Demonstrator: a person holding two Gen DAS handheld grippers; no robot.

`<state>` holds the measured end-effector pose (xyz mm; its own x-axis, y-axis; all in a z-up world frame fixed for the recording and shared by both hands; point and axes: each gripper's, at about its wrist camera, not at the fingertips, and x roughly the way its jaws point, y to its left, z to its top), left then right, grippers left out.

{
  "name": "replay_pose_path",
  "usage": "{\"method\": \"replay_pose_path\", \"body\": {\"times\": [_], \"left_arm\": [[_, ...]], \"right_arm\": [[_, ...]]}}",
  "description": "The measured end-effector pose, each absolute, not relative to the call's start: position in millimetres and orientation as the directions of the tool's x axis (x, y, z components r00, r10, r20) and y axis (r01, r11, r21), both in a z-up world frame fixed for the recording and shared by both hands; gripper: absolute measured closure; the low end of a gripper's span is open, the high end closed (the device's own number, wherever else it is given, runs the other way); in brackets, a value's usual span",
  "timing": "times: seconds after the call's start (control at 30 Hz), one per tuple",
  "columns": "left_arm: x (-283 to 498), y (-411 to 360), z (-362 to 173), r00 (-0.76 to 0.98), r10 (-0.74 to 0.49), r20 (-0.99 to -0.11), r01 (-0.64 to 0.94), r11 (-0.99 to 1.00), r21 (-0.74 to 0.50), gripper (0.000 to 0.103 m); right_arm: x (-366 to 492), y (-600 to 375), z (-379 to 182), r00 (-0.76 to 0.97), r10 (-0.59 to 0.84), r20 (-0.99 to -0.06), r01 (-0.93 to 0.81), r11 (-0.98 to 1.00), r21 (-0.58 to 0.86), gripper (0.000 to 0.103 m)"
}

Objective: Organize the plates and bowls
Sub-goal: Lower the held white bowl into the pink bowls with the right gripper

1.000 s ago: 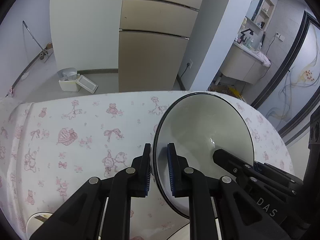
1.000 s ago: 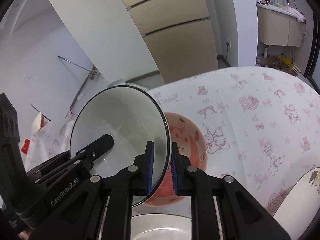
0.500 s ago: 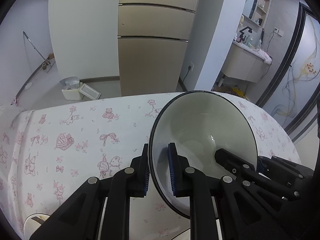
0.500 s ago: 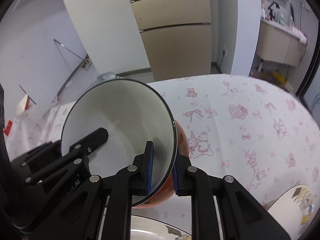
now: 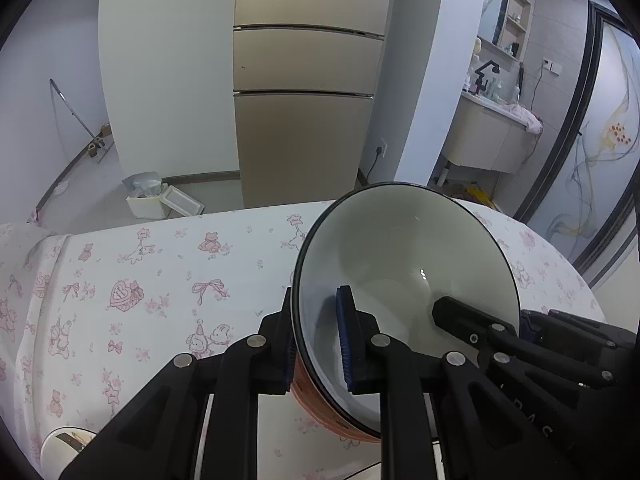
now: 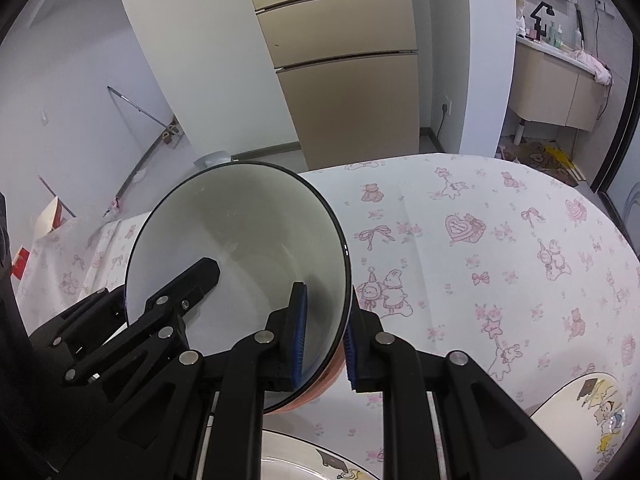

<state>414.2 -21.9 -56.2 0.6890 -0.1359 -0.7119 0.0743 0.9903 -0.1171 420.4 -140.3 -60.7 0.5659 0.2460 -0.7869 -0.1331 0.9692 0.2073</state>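
A white bowl with a thin black rim (image 5: 404,264) (image 6: 240,240) is held up over the table, tilted toward the cameras. My left gripper (image 5: 316,340) is shut on its left rim. My right gripper (image 6: 324,344) is shut on its right rim. Each gripper shows inside the other's view, the right one (image 5: 500,336) and the left one (image 6: 172,300). Right under the white bowl sits a salmon-pink bowl (image 5: 320,412) (image 6: 332,372), mostly hidden; I cannot tell whether they touch.
The table carries a white cloth with pink prints (image 6: 500,264). A cartoon-printed plate (image 6: 592,412) lies at the right front, another plate (image 6: 320,460) at the near edge, and a small white dish (image 5: 60,444) at the left front. A beige fridge (image 5: 304,120) stands behind.
Both grippers have lowered the white bowl and tipped it more level, onto the pink bowl, which now shows under it in the left wrist view. Both grips are unchanged.
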Motion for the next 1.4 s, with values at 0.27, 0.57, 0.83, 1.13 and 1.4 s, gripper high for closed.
{"method": "replay_pose_path", "body": {"times": [0.27,0.57,0.83,1.13,1.4], "left_arm": [[409.4,-18.2,-44.1,0.725,-0.133,-0.675,0.063,0.99,-0.127,0.085],[411.5,-19.0,-53.7,0.727,-0.143,-0.671,0.059,0.987,-0.147,0.085],[414.0,-29.0,-61.4,0.722,-0.104,-0.684,0.034,0.993,-0.115,0.085],[419.2,-32.3,-67.2,0.723,-0.077,-0.687,0.009,0.995,-0.102,0.085],[418.3,-27.0,-70.7,0.732,-0.091,-0.675,0.025,0.994,-0.107,0.085]], "right_arm": [[415.3,-140.5,-50.6,0.606,0.25,-0.756,-0.151,0.968,0.199,0.087],[416.9,-143.6,-53.2,0.625,0.235,-0.744,-0.143,0.972,0.186,0.087],[421.6,-151.7,-63.5,0.628,0.265,-0.731,-0.171,0.964,0.203,0.088],[423.0,-153.6,-72.9,0.636,0.293,-0.714,-0.191,0.956,0.222,0.088],[420.2,-149.6,-75.1,0.666,0.27,-0.696,-0.188,0.963,0.194,0.088]]}}
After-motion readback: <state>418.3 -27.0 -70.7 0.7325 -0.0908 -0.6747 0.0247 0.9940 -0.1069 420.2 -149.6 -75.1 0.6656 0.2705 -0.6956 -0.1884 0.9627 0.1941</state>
